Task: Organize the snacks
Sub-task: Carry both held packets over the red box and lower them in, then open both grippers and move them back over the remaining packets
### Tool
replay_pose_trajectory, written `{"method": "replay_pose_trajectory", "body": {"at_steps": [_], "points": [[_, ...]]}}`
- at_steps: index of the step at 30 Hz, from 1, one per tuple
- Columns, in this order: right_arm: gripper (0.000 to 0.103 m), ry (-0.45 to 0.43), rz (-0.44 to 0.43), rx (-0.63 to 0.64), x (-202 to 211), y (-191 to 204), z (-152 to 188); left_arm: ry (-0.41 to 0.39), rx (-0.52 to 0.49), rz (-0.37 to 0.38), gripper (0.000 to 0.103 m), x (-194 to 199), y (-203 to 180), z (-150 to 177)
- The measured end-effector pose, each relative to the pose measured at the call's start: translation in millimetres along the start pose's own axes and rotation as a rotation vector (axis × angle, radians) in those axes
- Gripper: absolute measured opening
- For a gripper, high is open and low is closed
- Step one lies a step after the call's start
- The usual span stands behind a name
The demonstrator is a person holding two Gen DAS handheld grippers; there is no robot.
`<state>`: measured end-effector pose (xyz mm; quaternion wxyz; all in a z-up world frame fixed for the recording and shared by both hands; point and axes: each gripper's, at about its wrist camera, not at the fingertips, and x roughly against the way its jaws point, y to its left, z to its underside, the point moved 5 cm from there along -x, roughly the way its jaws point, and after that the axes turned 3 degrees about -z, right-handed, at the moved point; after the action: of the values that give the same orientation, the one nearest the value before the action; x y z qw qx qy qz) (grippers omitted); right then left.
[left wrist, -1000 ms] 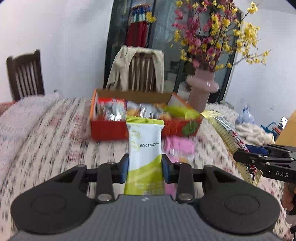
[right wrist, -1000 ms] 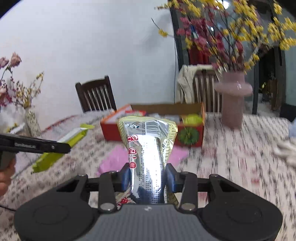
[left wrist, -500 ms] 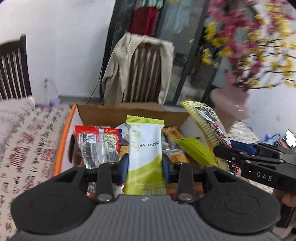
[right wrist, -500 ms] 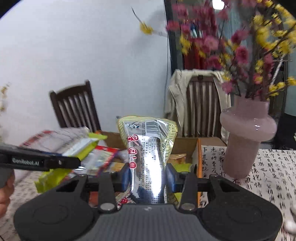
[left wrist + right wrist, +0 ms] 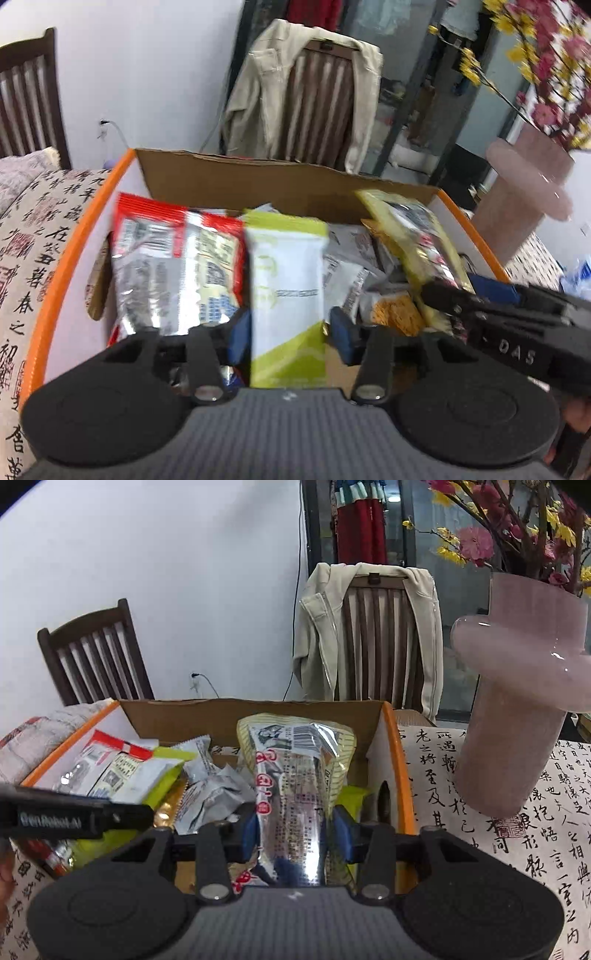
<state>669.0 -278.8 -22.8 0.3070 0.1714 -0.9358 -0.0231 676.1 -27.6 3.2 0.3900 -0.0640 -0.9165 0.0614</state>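
The tabletop (image 5: 480,794), covered by a cloth printed with black calligraphy, spreads out below and to either side of both grippers. On it, directly ahead of and beneath them, sits the orange-rimmed cardboard box (image 5: 236,181), already holding a heap of snack packets. Up and to the right of the right gripper (image 5: 295,830) stands a pink vase (image 5: 517,701) of red and yellow blossoms, just beside the box's right wall. Beyond the box, farther ahead of both grippers, a chair draped with a beige jacket (image 5: 317,635) stands against the wall. To the left of the left gripper (image 5: 288,332), inside the box, lies a red and silver packet (image 5: 162,254). The right gripper hangs over the box's right part with the silver and yellow snack bag (image 5: 295,782) upright between its blue pads; its jaws are opening, a thin gap shows on each side of the bag, and the pads no longer press it. The left gripper hangs over the middle of the box with the white and green snack bar (image 5: 286,295) standing between its pads; its jaws too are opening, with clear space on both sides of the wrapper.
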Motion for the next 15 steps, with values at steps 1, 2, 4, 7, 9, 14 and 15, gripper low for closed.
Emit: {"method": "replay_pose_trajectory", "body": {"at_steps": [1,2,4,7,9,14,15], "points": [[0.054,-0.006,-0.008,-0.009,0,1,0,-0.004,-0.010,0.005,0.062,4,-3,1],[0.059,-0.005,-0.015,-0.008,0,2,0,-0.010,-0.020,0.007,0.064,7,-4,0],[0.061,-0.002,-0.012,0.007,0,7,1,-0.032,-0.039,0.008,0.068,16,-7,-1],[0.061,-0.019,-0.038,0.019,9,11,-2,-0.063,-0.046,0.010,0.071,35,-7,-3],[0.061,-0.030,-0.062,0.018,19,14,-5,-0.078,-0.043,0.011,0.072,49,-5,-3],[0.062,-0.082,-0.063,-0.014,59,6,-13,-0.105,-0.040,0.002,0.080,90,-1,3],[0.062,-0.088,-0.059,-0.024,66,4,-13,-0.104,-0.042,0.003,0.082,99,-1,7]]}}
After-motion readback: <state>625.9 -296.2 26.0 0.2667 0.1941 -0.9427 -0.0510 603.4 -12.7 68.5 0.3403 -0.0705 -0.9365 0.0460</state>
